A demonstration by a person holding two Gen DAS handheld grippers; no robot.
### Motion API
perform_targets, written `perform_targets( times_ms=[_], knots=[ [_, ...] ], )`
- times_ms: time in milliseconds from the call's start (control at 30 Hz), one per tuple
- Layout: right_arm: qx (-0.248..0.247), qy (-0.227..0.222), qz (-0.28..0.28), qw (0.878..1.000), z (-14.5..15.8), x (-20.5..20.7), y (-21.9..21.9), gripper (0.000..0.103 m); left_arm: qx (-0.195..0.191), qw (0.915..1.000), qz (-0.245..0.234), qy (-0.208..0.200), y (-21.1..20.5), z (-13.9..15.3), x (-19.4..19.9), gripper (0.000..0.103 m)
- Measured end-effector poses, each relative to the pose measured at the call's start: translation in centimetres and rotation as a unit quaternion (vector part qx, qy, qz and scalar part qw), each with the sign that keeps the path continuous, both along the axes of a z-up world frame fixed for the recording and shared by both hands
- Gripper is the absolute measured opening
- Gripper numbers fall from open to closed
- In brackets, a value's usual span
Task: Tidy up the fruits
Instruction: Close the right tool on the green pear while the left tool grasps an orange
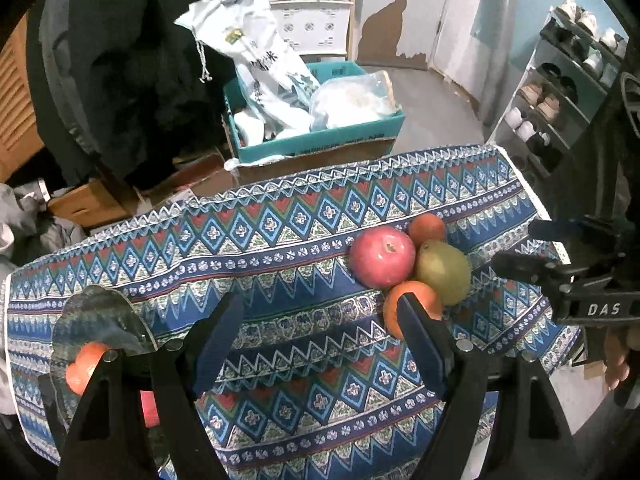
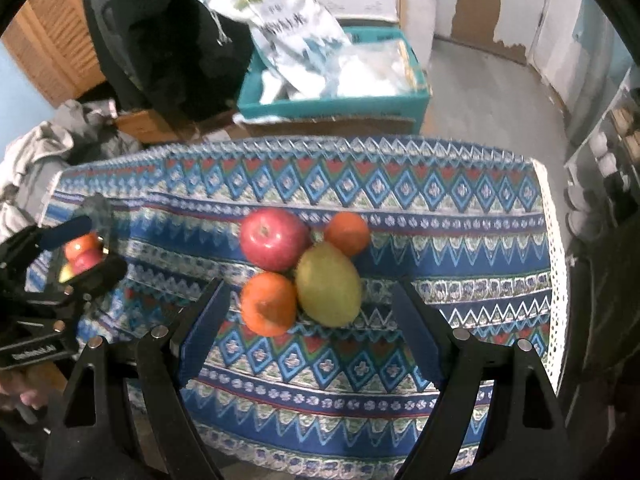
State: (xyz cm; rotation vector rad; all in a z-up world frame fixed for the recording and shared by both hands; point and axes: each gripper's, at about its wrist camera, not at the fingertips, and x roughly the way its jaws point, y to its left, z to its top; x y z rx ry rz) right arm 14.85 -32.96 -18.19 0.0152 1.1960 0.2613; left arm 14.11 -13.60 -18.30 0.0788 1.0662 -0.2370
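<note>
A red apple (image 1: pixel 382 256) (image 2: pixel 275 239), a green pear (image 1: pixel 444 272) (image 2: pixel 329 285) and two oranges, near (image 1: pixel 408 304) (image 2: pixel 269 308) and far (image 1: pixel 427 229) (image 2: pixel 347 233), sit touching in a cluster on the patterned cloth (image 1: pixel 280 248) (image 2: pixel 440 240). My left gripper (image 1: pixel 320 340) is open and empty, its right finger just in front of the near orange. My right gripper (image 2: pixel 308 328) is open and empty above the cloth, with the near orange and pear just beyond its fingertips. It also shows at the right of the left wrist view (image 1: pixel 532 252).
Mirrors on the left gripper (image 1: pixel 100 320) (image 2: pixel 86 248) reflect the fruit. Beyond the table's far edge stands a teal box (image 1: pixel 316 120) (image 2: pixel 332 92) full of bags, with dark hanging clothes to its left. A shoe rack (image 1: pixel 560 88) stands right.
</note>
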Motion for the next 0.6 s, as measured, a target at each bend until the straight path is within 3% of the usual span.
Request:
perform_targets(
  times_ms=[100, 600],
  knots=[
    [-0.008, 0.016, -0.004, 1.000, -1.8, 0.6, -0.1, 0.083, -0.006, 0.9999, 0.001, 0.012, -0.3, -1.4, 0.7, 0.081],
    [0.049, 0.088, -0.031, 0.994, -8.2, 3.5, -1.5, 0.083, 0.002, 0.9992, -0.003, 0.041, -0.9, -5.5, 3.2, 0.081]
  ],
)
